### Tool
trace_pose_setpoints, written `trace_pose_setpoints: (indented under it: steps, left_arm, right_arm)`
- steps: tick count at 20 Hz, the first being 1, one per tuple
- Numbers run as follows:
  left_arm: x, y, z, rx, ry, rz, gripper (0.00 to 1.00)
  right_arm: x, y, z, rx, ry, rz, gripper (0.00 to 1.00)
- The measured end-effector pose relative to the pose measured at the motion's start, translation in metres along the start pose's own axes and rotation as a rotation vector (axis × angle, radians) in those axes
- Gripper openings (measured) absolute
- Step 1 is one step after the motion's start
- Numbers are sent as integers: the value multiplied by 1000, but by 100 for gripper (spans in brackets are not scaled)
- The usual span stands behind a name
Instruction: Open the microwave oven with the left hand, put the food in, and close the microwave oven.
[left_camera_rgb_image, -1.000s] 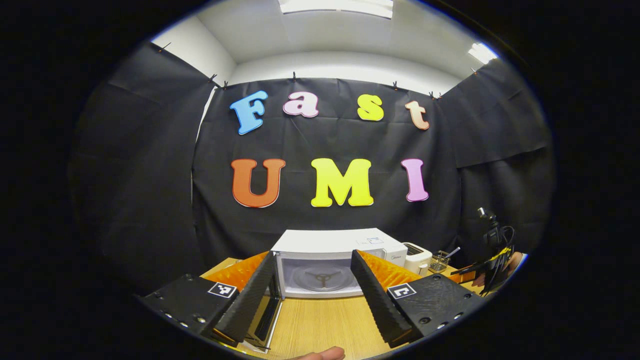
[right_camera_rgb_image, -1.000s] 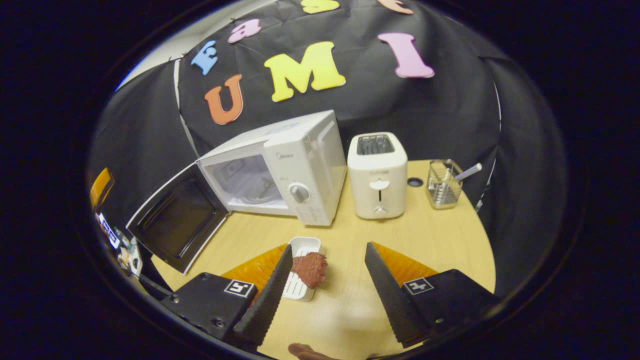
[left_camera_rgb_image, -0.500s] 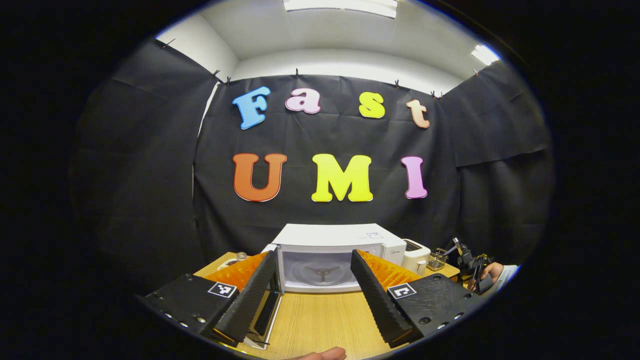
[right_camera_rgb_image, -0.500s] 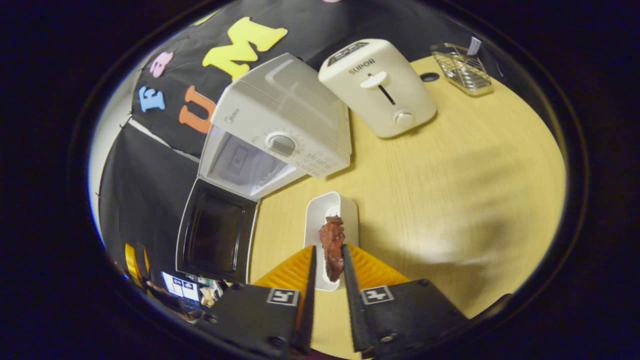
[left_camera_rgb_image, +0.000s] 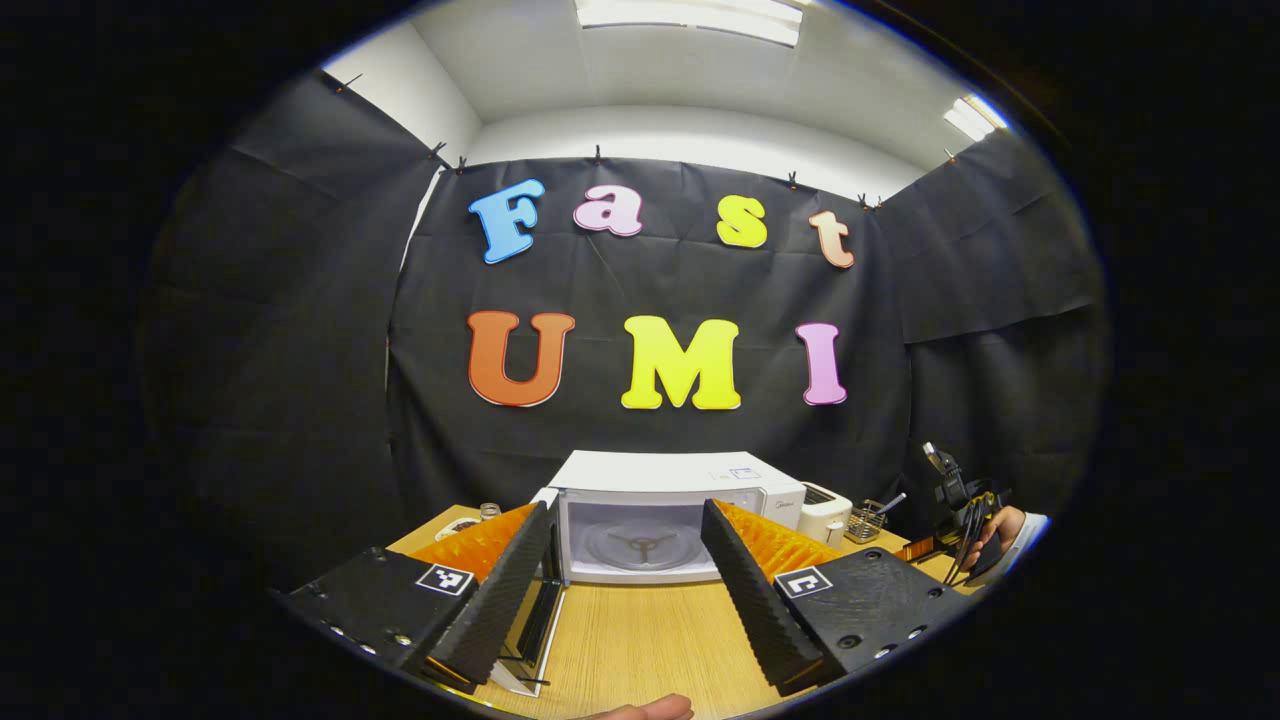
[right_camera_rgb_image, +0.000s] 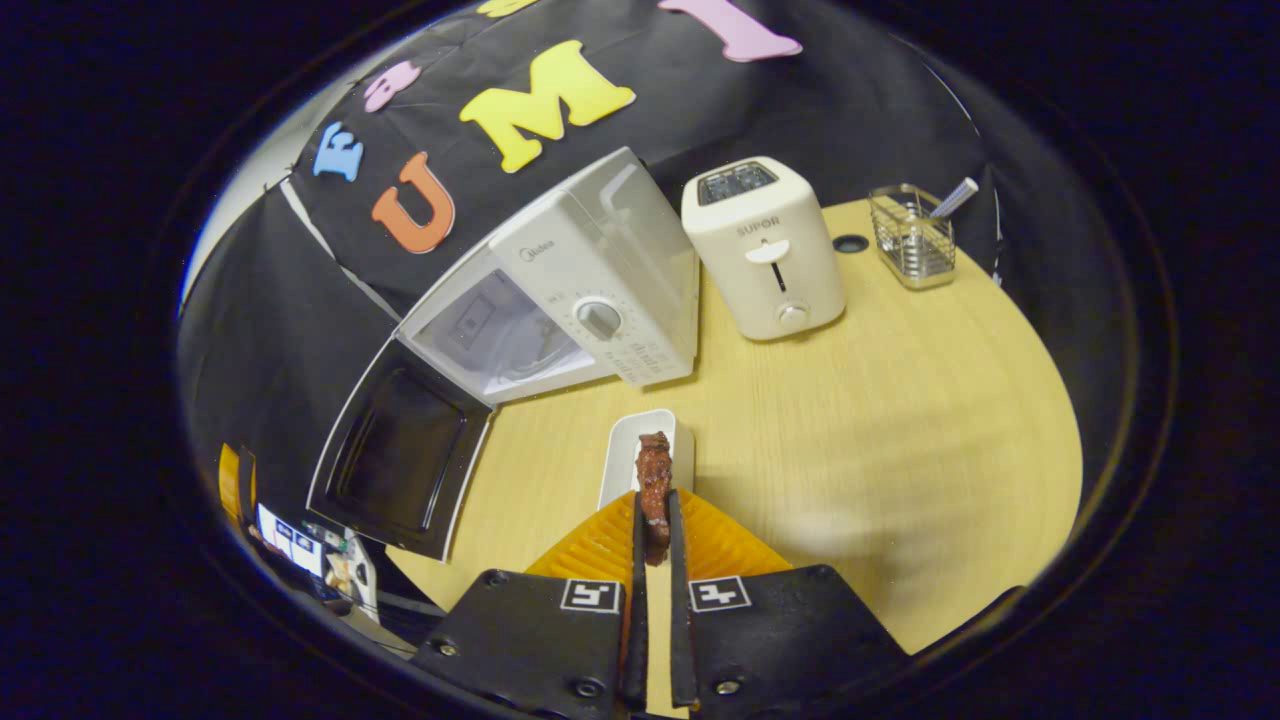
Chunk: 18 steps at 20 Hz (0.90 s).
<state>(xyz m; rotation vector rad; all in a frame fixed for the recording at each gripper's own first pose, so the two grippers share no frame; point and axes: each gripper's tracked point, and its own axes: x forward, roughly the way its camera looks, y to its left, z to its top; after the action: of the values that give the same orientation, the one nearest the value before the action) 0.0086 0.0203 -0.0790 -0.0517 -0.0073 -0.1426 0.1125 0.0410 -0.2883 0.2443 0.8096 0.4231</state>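
The white microwave stands at the back of the wooden table with its door swung wide open to the left. The cavity holds a bare turntable. My left gripper hangs open in front of the cavity, holding nothing. My right gripper is shut on a dark reddish-brown piece of food, held just above a small white tray that lies in front of the microwave. The right gripper and a hand appear at the far right of the left gripper view.
A white toaster stands right of the microwave, and a wire cutlery holder further right. A round hole sits in the table between them. A fingertip shows at the bottom edge.
My right gripper went from open around the food to shut on it and has lifted it slightly off the tray. The left gripper stayed open, drifting slightly.
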Motion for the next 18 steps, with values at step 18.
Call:
trace_pose_setpoints:
  steps: [18]
  left_arm:
    - [-36, 62, -13, 15, 3, 64, 93]
  right_arm:
    - [43, 182, 26, -414, -400, -78, 12]
